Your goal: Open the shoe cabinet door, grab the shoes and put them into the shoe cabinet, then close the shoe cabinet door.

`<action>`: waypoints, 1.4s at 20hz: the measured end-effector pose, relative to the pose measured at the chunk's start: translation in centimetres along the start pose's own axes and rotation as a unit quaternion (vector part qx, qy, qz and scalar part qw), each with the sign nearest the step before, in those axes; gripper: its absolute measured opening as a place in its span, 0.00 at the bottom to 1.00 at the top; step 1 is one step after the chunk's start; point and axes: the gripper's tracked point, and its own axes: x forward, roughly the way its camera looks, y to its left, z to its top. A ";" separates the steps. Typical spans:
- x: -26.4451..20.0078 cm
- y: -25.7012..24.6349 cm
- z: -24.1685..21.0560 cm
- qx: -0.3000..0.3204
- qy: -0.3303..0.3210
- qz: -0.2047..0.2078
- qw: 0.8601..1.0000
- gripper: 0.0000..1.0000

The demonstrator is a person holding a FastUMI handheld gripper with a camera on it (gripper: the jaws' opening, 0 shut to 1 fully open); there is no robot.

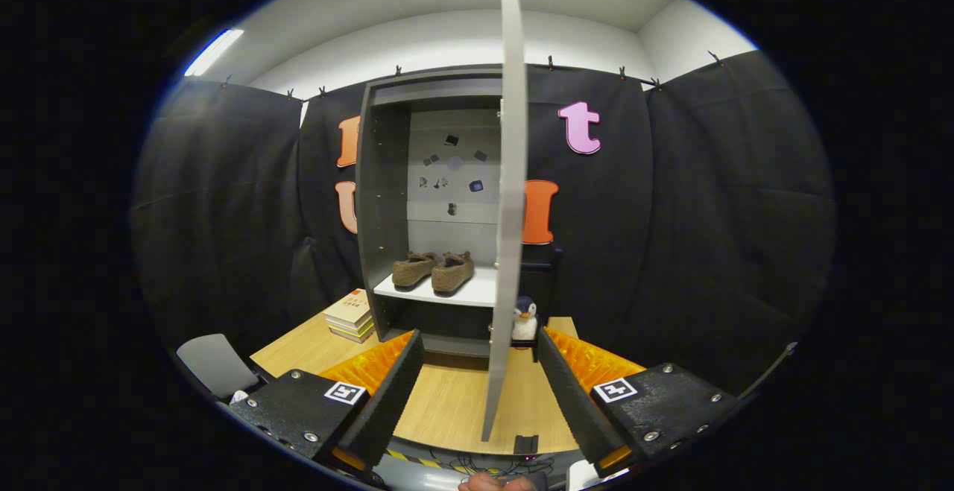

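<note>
Nearest to me, gripper [481, 372] fingers spread wide, clamping nothing; left finger [384, 401] at 7 o'clock, right finger [577, 401] at 5 o'clock. I see the cabinet door [507, 208] swung out toward me, edge-on, its lower end standing in the gap between the fingers, touching neither that I can tell. Shoe cabinet [384, 200] at 12 o'clock beyond the fingers, standing on the wooden table [447, 401], open. Shoes [434, 269], a brown pair, sit side by side on the white shelf [477, 290] inside the cabinet, just left of the door. Stack of books [350, 316] on the table at the cabinet's 9 o'clock side. Penguin toy [525, 318] just right of the door's lower part. Grey chair back [216, 363] at 8 o'clock. A hand [496, 482] at 6 o'clock below the table edge.
</note>
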 end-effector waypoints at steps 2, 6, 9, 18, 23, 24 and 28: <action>0.1 -2.2 -0.5 0.008 -0.002 0.002 1.000 0.96; 1.8 -5.5 -1.2 0.031 -0.007 0.014 0.999 0.96; 3.8 -6.5 -1.2 0.043 -0.013 0.028 0.999 0.95; 6.5 -5.0 -1.1 0.038 -0.015 0.056 0.998 0.92; 7.0 -3.8 -1.1 0.047 -0.003 0.050 0.998 0.91; 6.9 -3.2 -1.1 0.052 0.002 0.050 0.997 0.90; 7.7 0.2 -0.8 0.044 0.009 0.044 0.998 0.91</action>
